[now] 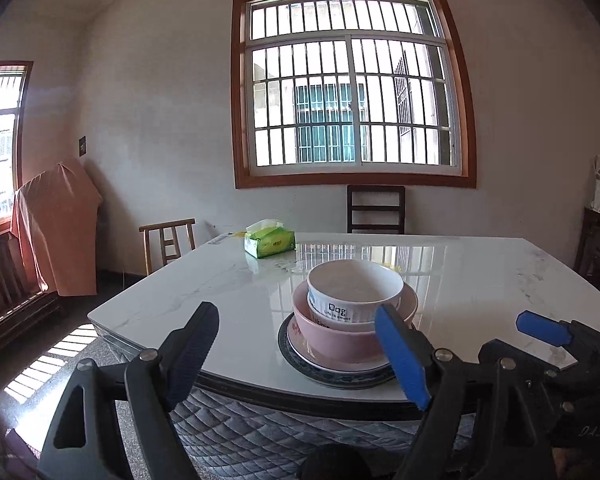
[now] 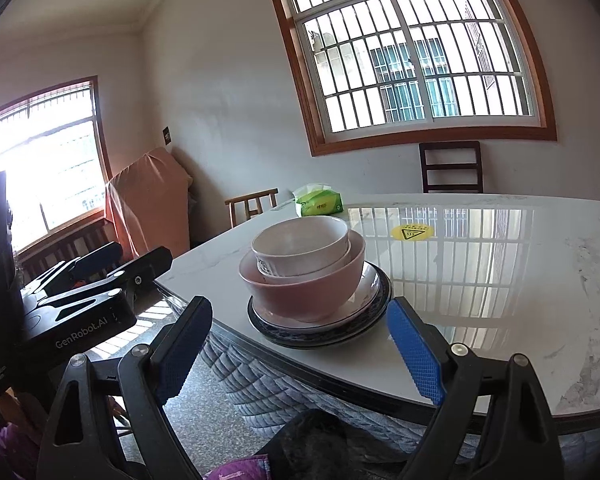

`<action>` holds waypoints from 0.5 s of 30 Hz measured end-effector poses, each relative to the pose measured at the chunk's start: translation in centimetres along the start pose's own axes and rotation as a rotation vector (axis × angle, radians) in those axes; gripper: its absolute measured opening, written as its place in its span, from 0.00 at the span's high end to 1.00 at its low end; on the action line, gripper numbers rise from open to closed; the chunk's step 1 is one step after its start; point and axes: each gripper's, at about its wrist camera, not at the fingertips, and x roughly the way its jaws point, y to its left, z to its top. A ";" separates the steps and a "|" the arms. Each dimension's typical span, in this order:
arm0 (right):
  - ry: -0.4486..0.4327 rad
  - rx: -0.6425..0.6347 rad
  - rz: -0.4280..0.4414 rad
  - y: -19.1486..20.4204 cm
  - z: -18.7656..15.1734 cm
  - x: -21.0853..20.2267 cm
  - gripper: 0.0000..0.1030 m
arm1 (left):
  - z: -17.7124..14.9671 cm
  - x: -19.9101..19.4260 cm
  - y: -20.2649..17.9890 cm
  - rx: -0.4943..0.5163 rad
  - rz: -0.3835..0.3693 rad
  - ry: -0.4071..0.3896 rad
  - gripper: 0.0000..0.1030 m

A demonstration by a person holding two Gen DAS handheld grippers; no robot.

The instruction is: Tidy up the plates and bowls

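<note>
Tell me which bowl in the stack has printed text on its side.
The white bowl on top; the pink bowl beneath it is plain.

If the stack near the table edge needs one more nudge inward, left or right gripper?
Probably left. The left gripper faces the stack squarely, open and empty. The right gripper, also open, views it off-centre.

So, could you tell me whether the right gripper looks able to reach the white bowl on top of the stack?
Probably yes: the right gripper is open and empty, and nothing lies between it and the white bowl.
</note>
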 end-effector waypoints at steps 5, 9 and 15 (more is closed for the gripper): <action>-0.007 0.007 -0.007 -0.3 -0.4 -0.7 0.15 | 0.2 -0.4 -0.7 0.020 0.006 -0.004 0.19; -0.009 0.018 -0.008 -0.6 -0.6 -0.9 0.14 | 0.0 -0.3 -1.1 0.025 -0.007 0.008 0.15; -0.008 0.022 -0.010 -0.8 -0.9 -1.1 0.10 | -0.1 -0.4 -1.4 0.018 -0.021 0.017 0.14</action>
